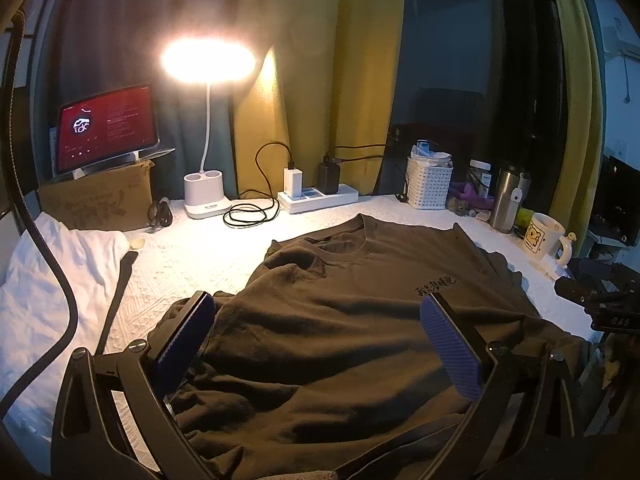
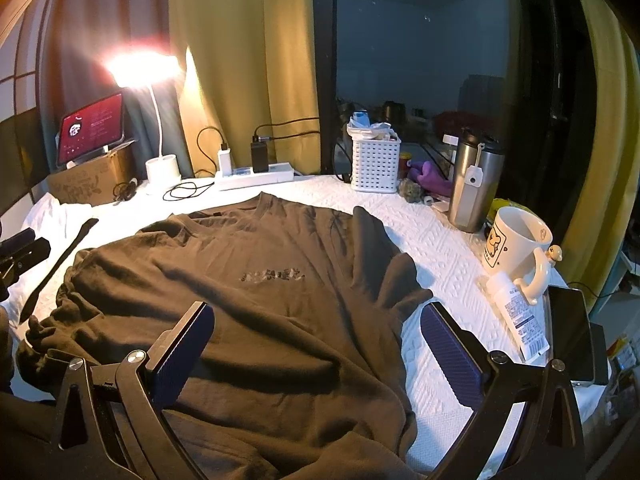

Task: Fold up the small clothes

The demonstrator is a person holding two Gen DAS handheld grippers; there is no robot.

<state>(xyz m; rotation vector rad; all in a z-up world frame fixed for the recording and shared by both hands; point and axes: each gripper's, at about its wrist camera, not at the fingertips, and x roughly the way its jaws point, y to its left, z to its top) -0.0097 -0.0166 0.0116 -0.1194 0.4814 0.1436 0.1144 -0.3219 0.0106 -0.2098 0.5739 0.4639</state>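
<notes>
While spread flat face-up on the white tabletop (image 2: 440, 240), collar away from the cameras, the brown t-shirt (image 2: 248, 288) lies under and ahead of both tools. Left gripper (image 1: 316, 340) jaws spread wide over the shirt's lower left, holding nothing. Right gripper (image 2: 316, 344) jaws also spread, straddling the shirt's right edge, one pad over cloth, the other over bare tabletop. Mug (image 2: 516, 248), steel flask (image 2: 472, 188), white basket (image 2: 374, 164) at right; lit lamp (image 1: 208, 60) and tablet (image 1: 106, 128) behind.

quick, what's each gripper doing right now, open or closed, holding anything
Left gripper: open, fingers spread over the brown T-shirt, holding nothing.
Right gripper: open above the same shirt's right side, holding nothing.
</notes>
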